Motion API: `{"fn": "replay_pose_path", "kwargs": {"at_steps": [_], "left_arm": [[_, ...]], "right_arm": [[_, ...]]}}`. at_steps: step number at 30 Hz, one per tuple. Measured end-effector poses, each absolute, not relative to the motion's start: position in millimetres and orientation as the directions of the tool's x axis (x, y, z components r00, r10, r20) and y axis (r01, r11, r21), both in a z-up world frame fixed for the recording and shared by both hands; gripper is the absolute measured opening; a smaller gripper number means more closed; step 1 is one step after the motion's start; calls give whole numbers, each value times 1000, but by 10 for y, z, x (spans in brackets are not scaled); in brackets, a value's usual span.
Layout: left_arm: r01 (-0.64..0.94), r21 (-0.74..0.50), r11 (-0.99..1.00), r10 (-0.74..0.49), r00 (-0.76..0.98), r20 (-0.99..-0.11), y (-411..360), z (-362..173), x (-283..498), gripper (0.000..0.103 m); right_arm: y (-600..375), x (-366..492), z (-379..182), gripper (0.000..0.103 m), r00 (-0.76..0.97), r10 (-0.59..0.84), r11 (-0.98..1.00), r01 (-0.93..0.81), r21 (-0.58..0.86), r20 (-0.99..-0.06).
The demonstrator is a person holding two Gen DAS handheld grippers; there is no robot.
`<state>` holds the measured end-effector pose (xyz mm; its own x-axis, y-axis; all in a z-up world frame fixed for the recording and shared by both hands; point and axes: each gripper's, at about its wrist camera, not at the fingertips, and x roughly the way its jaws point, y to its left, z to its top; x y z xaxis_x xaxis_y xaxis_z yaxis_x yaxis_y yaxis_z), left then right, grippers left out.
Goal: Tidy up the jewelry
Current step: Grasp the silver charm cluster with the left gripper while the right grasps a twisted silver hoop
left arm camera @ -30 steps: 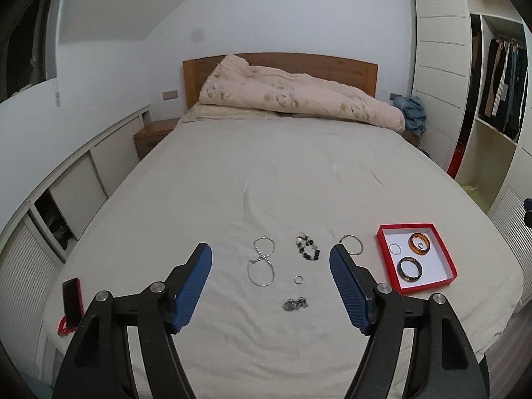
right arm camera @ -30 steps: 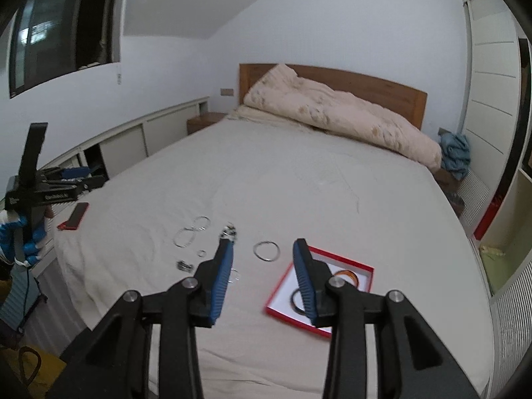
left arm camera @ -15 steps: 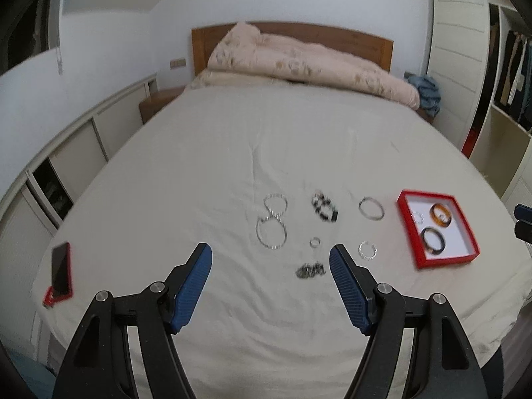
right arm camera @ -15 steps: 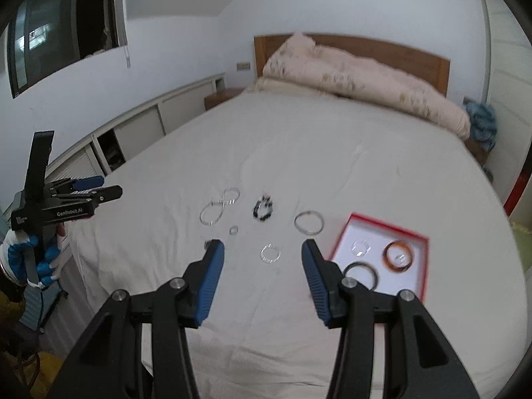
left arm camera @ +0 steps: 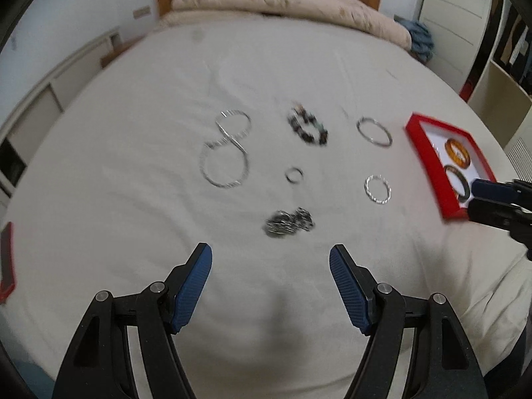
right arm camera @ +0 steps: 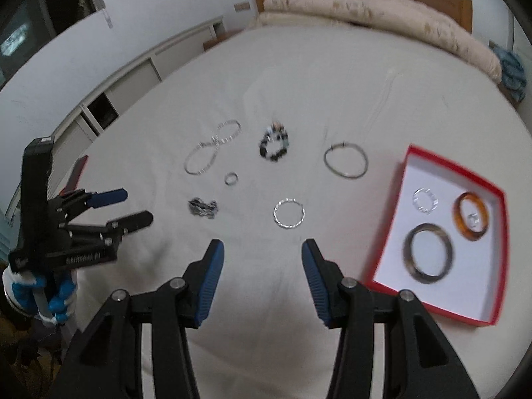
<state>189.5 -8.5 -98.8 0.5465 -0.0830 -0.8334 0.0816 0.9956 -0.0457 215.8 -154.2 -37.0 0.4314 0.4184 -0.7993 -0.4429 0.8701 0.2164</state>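
- Soft white bed (right arm camera: 332, 76) under everything is my first worry: if I press a gripper down, I judge the sheet will dip and let loose pieces slide or roll.
- Red box (right arm camera: 498, 246) lies at my right, already holding three bangles and a small piece; nudging its rim could shove it across the sheet.
- Left gripper (left arm camera: 270, 261) hangs released and empty just short of the dark chain heap (left arm camera: 288, 222).
- Right gripper (right arm camera: 262, 255) is likewise spread and empty, near the twisted silver bangle (right arm camera: 288, 213).
- Long chain (right arm camera: 212, 151) could snag or drag if lifted by one loop.
- Thin hoop (right arm camera: 345, 162) and beaded bracelet (right arm camera: 274, 144) lie further off.
- Small ring (right arm camera: 231, 178) looks easiest to pinch badly and flick away.
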Motion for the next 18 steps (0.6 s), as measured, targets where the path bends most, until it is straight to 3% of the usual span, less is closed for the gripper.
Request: {"fn": "replay_pose_path", "kwargs": {"at_steps": [11, 13, 15, 18], "left_arm": [[103, -32, 994, -77, 472, -878, -156, -1441, 2349, 71], [104, -43, 994, -86, 458, -885, -133, -1518, 2406, 53], [108, -44, 993, -89, 459, -884, -122, -1549, 2411, 48], [124, -54, 991, -106, 463, -880, -119, -1547, 2400, 33]], "right_arm": [[-1314, 2708, -1121, 47, 340, 405, 880, -397, 260, -849], [-1274, 2764, -1190, 47, 342, 391, 888, -386, 251, -855], [-1235, 2820, -1252, 47, 335, 391, 888, -382, 256, -857], [-1192, 2860, -1330, 47, 336, 375, 895, -374, 243, -864]]}}
